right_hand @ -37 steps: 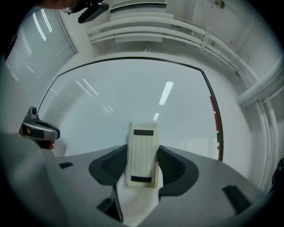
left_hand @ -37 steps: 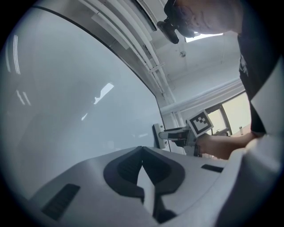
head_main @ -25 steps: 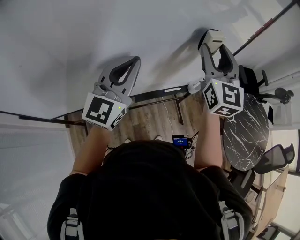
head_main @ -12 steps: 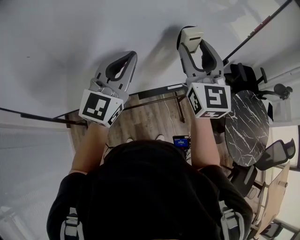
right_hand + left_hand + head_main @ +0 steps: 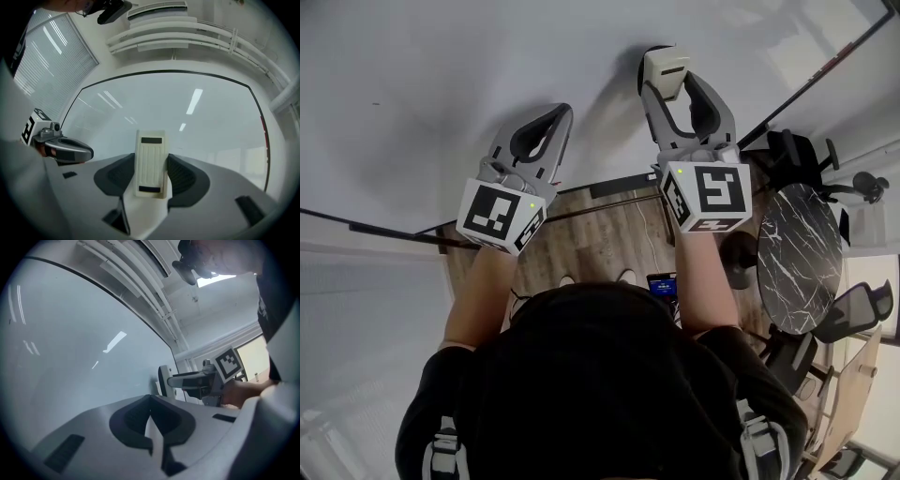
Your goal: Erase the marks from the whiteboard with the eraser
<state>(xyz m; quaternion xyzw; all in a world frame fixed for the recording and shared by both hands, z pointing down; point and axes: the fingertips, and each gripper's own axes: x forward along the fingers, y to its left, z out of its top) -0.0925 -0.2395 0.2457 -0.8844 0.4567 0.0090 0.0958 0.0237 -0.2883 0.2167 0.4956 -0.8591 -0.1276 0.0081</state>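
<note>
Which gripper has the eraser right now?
The right gripper, jaws clamped on the cream eraser; the left gripper is shut and empty.

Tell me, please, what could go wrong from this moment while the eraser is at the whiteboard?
1. The right hand-held gripper clamps the eraser only by its two sides, with its far end past the jaws. Pressure on the whiteboard might tilt the eraser or make it slip out.
2. The left hand-held gripper, shut and empty, appears close to the board, so its tip might knock the surface.
</note>
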